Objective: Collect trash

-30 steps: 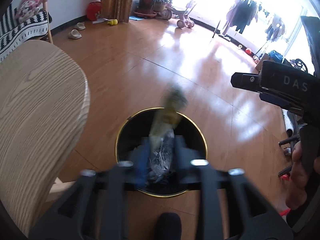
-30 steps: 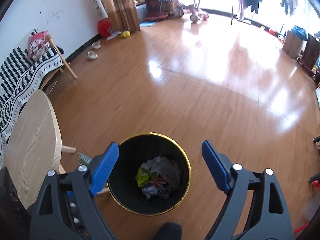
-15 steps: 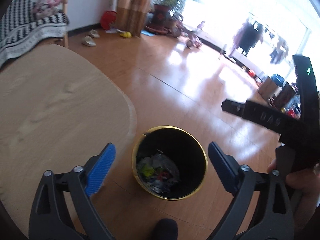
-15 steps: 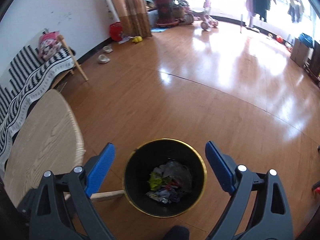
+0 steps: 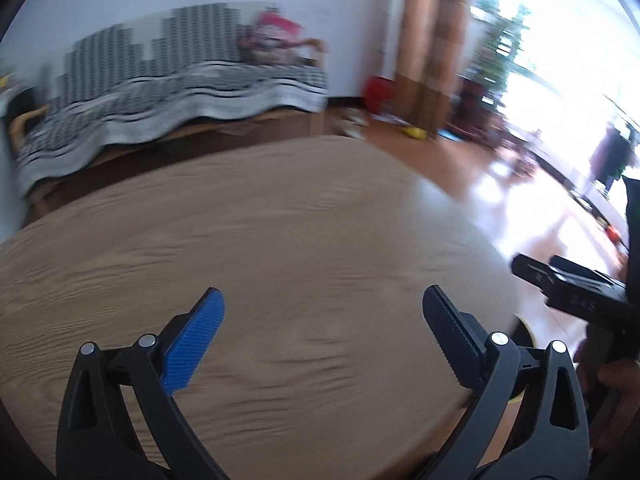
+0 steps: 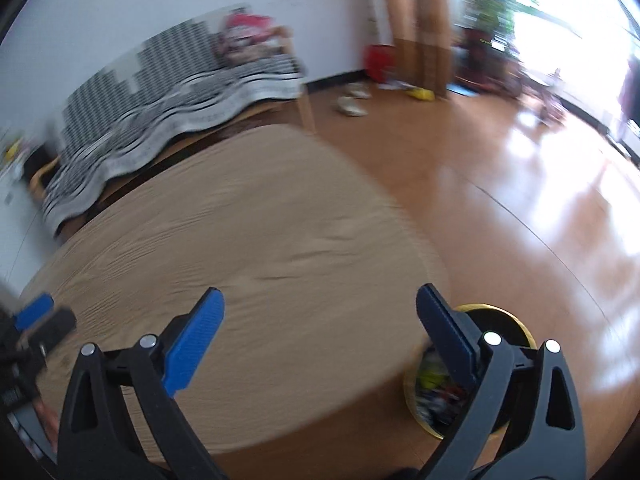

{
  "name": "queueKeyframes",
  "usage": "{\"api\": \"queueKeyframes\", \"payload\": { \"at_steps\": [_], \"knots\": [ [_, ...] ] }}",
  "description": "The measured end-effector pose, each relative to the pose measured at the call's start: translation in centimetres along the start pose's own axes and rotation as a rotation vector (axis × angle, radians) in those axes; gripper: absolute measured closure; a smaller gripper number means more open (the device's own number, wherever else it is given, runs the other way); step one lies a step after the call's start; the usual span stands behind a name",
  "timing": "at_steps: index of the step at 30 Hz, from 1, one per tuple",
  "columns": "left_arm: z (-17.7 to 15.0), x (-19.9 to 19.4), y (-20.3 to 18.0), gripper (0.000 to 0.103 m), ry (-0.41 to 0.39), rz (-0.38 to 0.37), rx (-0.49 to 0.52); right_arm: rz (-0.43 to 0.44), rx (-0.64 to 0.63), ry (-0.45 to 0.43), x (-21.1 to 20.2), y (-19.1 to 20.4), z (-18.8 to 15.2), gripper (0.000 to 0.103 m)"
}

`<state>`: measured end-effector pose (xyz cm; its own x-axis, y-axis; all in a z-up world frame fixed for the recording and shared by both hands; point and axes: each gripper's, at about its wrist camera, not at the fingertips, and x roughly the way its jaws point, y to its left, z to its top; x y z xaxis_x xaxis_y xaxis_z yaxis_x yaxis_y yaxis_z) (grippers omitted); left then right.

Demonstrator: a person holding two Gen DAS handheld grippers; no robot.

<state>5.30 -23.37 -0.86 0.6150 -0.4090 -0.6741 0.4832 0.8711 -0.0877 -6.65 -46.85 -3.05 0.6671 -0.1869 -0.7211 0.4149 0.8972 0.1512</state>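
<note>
My left gripper [image 5: 322, 320] is open and empty above the round wooden table [image 5: 280, 248]. My right gripper [image 6: 320, 320] is open and empty over the table's right edge [image 6: 260, 264]. The black trash bin with a gold rim [image 6: 496, 320] stands on the floor at the lower right of the right wrist view, behind my right finger, with crumpled trash [image 6: 434, 376] inside. A sliver of its rim [image 5: 524, 326] shows in the left wrist view. The right gripper's body [image 5: 576, 292] shows at the right of the left wrist view. Both views are blurred.
A bench with a black-and-white striped blanket [image 5: 180, 92] stands behind the table by the white wall. Slippers [image 6: 352, 106], a red container [image 6: 378, 62] and a curtain [image 6: 412, 20] lie beyond. Glossy wooden floor [image 6: 520, 184] spreads to the right.
One second ago my left gripper held a wrapper over the bin; it let go and opened. Both grippers have since swung up and left from the bin to the table.
</note>
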Motion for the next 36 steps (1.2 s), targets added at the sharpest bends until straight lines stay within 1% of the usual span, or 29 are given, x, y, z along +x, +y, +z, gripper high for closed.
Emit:
{"api": "queueKeyframes", "payload": {
  "at_steps": [2, 5, 7, 8, 10, 13, 15, 18, 22, 30, 36],
  "knots": [
    [-0.4, -1.2, 3.5, 0.007, -0.009, 0.053, -0.024, 0.046, -0.075, 0.003, 0.6, 4.5, 0.3, 0.01],
    [-1.5, -2.5, 9.4, 0.007, -0.011, 0.2, -0.051, 0.115, -0.186, 0.015, 1.6, 11.1, 0.2, 0.01],
    [-1.9, -3.0, 11.9, 0.007, 0.004, 0.259, -0.069, 0.147, -0.242, 0.019, 2.0, 14.6, -0.2, 0.009],
    [-2.4, -3.3, 13.6, 0.007, 0.013, 0.285, -0.088, 0.163, -0.264, 0.022, 2.2, 16.2, -0.5, 0.009],
    [-2.9, -4.0, 15.7, 0.007, 0.015, 0.316, -0.112, 0.198, -0.305, 0.032, 2.7, 19.4, -1.0, 0.009],
    [-3.8, -4.9, 18.2, 0.007, -0.002, 0.385, -0.13, 0.227, -0.349, 0.042, 3.4, 23.0, -1.9, 0.009],
    [-4.2, -5.2, 19.7, 0.007, -0.002, 0.404, -0.142, 0.243, -0.369, 0.051, 3.8, 25.1, -2.4, 0.009],
    [-4.5, -5.3, 21.3, 0.007, 0.012, 0.417, -0.148, 0.256, -0.38, 0.059, 4.5, 26.9, -2.6, 0.009],
    [-4.7, -5.4, 21.9, 0.007, 0.011, 0.425, -0.153, 0.264, -0.383, 0.071, 5.3, 28.4, -3.0, 0.009],
    [-4.7, -5.3, 22.7, 0.007, 0.02, 0.407, -0.181, 0.257, -0.383, 0.086, 5.9, 28.8, -3.5, 0.009],
    [-4.8, -5.3, 22.4, 0.007, 0.02, 0.408, -0.175, 0.251, -0.376, 0.091, 5.8, 27.6, -3.5, 0.009]
  ]
}}
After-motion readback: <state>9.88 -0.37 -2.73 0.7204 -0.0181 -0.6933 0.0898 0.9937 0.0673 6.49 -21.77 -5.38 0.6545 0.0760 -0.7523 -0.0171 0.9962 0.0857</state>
